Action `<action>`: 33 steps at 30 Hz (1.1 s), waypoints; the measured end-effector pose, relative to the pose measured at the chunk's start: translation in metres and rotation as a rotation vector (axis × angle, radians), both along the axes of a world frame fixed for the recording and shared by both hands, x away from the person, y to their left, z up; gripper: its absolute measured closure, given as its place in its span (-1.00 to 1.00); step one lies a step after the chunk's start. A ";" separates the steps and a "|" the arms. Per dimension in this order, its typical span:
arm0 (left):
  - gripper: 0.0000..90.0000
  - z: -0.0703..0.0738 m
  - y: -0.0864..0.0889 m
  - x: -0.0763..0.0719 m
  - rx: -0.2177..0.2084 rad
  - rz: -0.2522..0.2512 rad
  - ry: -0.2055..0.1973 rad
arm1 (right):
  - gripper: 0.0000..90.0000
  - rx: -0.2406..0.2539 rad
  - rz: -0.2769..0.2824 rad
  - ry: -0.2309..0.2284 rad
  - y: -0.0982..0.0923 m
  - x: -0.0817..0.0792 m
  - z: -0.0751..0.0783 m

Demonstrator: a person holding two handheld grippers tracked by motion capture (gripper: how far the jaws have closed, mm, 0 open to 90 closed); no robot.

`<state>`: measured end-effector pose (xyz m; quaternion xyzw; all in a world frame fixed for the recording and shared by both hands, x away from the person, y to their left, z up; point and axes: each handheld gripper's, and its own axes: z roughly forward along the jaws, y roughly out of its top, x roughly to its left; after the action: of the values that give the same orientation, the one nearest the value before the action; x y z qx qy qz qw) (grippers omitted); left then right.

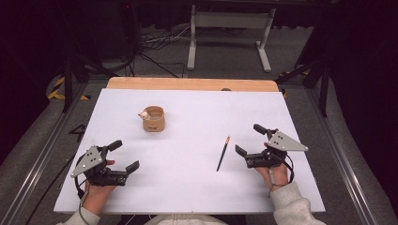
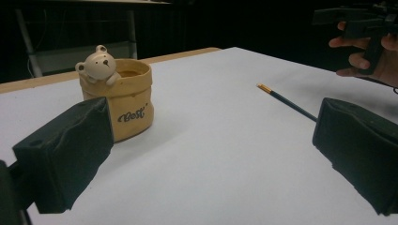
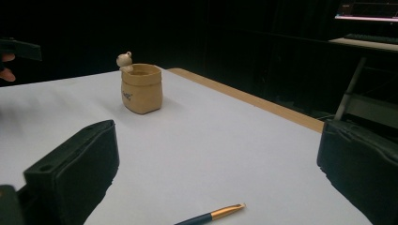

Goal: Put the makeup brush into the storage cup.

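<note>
Left gripper [image 1: 126,155] at lower left above the white worktop [image 1: 187,187], fingers [image 2: 70,154] spread wide, holding nothing. Farther in, left of centre: tan bear-topped pot [image 1: 153,118], upright, mouth open upward. Right of centre: dark pen [image 1: 223,153] with gold tip, flat on the worktop, well apart from the pot, long axis near-to-far with a slight rightward lean, gold end pointing away from the person. Just right of the pen: right gripper [image 1: 249,139], fingers [image 3: 75,168] likewise wide apart and empty. Judged step: start of pickup, nothing grasped yet. Likely next: right gripper across the pen's shaft, then closing, probably for standing it in the pot.
</note>
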<state>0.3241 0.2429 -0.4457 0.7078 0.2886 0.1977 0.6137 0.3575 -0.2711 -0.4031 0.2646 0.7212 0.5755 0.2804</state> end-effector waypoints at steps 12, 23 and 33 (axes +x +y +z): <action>-1.00 0.001 -0.001 -0.001 0.010 -0.005 0.001 | -0.89 -0.050 -0.015 0.028 0.008 0.012 0.020; -1.00 0.000 -0.001 0.000 0.018 -0.010 0.008 | -0.81 -0.152 -0.014 0.135 0.015 0.024 0.033; -1.00 -0.001 -0.003 0.001 0.021 -0.012 0.016 | -0.80 -0.270 -0.039 0.288 0.026 0.038 0.042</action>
<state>0.3246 0.2400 -0.4467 0.7176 0.2870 0.1913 0.6051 0.3950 -0.2451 -0.3606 0.3181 0.8191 0.4243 0.2185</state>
